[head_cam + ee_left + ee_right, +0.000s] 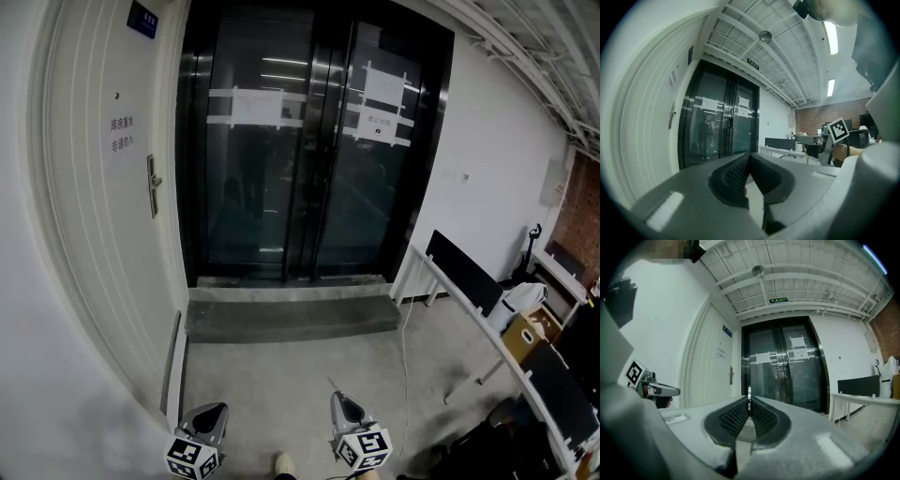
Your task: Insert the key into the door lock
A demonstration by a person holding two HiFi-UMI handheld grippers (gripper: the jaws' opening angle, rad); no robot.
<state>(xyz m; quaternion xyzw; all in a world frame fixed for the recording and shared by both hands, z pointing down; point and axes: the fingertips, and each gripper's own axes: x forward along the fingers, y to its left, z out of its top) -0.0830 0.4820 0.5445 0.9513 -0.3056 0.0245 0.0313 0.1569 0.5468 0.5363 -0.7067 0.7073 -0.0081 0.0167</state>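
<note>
A white door (103,216) stands at the left, with a metal handle and lock plate (152,186) at mid height. The same lock plate (731,375) shows far ahead in the right gripper view and as a small lock plate (671,115) in the left gripper view. My right gripper (339,398) is low in the head view, shut on a thin metal key (749,394) that sticks out forward between its pads. The left gripper (214,410) beside it is shut with nothing in it. Both are well back from the door.
Dark glass double doors (309,150) with taped papers fill the middle, above a grey concrete step (291,314). White desks (469,281) with dark panels, and a cardboard box (530,333), line the right side. A white cable (406,366) runs along the floor.
</note>
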